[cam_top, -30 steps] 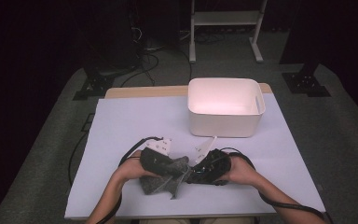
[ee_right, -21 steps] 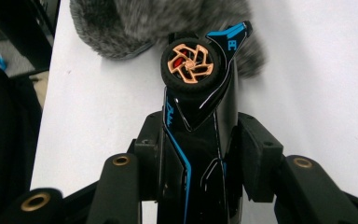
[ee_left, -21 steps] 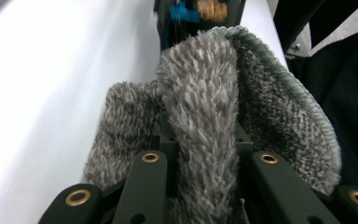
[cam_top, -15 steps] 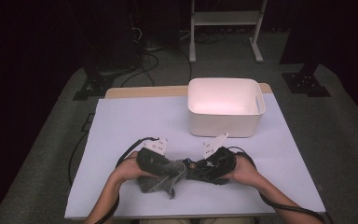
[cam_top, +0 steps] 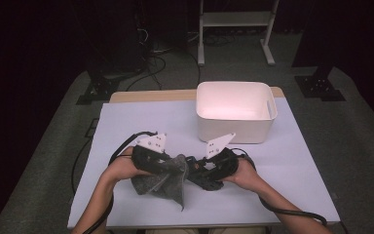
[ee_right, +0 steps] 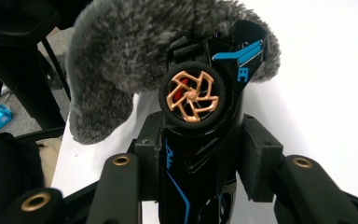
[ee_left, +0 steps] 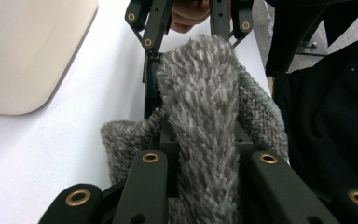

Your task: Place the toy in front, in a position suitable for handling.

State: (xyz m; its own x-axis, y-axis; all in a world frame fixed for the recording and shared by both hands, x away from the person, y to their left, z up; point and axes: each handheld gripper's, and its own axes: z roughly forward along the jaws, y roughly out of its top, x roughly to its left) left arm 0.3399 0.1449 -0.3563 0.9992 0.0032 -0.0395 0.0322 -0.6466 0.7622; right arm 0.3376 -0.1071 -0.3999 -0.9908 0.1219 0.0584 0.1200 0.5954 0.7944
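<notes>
Cloth (ee_left: 200, 121), grey and shaggy, sits clamped between the jaws of the left claw (ee_left: 198, 154), running up between them toward the far claw seen at the top of the left gripper view. In the high view the cloth (cam_top: 168, 178) hangs from the left claw (cam_top: 173, 165), draped below it toward the near edge of the bench (cam_top: 141, 122), with one corner pointing down past the claw; whether that corner touches the bench cannot be told. The other end of the cloth (ee_right: 116, 51) lies over the nose of a black toy car (ee_right: 200, 135) with blue trim and a copper-coloured wheel. The right claw (ee_right: 200, 163) is clamped on that car, its pads pressing the car's two sides, the wheel facing the camera just ahead of the jaws. In the high view the right claw (cam_top: 199, 168) meets the left one tip to tip, the cloth between them, both held over the near middle of the bench by the person's hands, each with a grey three-cornered plate on top. Beyond the right claw, well apart from it, a white tub (cam_top: 236, 112) stands at the far side of the bench; its pale wall (ee_left: 28, 51) shows left of the left claw's jaws.
</notes>
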